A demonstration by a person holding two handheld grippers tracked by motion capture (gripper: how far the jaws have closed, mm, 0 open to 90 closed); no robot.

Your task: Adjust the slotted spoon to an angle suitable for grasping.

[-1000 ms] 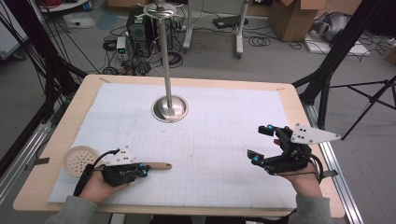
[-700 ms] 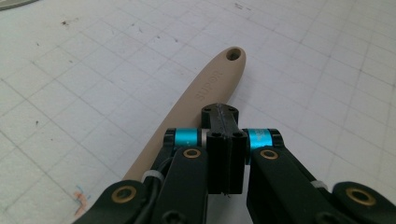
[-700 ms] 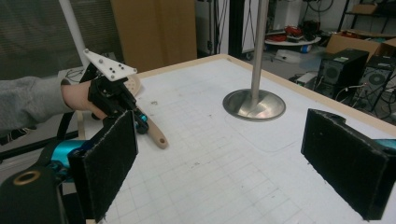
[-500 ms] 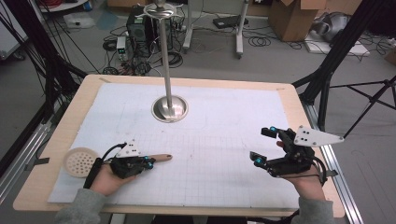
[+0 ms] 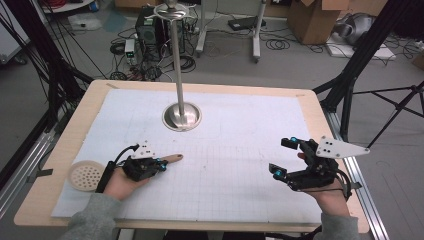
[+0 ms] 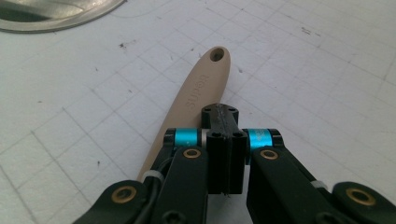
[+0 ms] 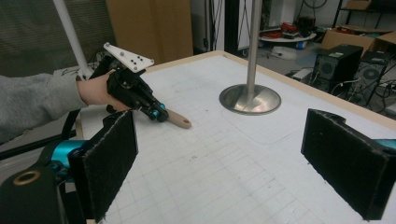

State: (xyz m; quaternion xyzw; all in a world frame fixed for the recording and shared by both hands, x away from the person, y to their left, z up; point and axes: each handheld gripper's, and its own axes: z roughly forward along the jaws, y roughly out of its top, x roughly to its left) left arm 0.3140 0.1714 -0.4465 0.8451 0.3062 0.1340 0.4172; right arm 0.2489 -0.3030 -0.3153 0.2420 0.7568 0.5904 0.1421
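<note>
Spatula handle (image 6: 201, 91): tan, with a hang hole at its tip and raised lettering along its length, lying flat on the white gridded mat (image 5: 225, 165). My left gripper (image 6: 225, 154) sits directly over it. In the left gripper view I read the jaws as pressed together with no gap between them, and the handle runs underneath and slightly to one side of them; I cannot tell whether they pinch any part of it. In the high view the left gripper (image 5: 159, 164) rests low on the mat at the near left, with the handle (image 5: 173, 158) projecting from its tip toward the mat centre.

My right gripper (image 5: 284, 157) is at the near right of the table, well apart from the left one. Its jaws are spread wide and hold nothing; in the right gripper view the two black pads (image 7: 112, 161) frame open mat between them.

Outward from the grippers: a round perforated beige disc (image 5: 86, 174) lies at the near left edge of the mat, just beside the left hand (image 5: 122, 184). A metal stand (image 5: 182, 116) with a round base and a tall upright pole is at the far centre of the mat. The mat covers a wooden table (image 5: 90, 107).
</note>
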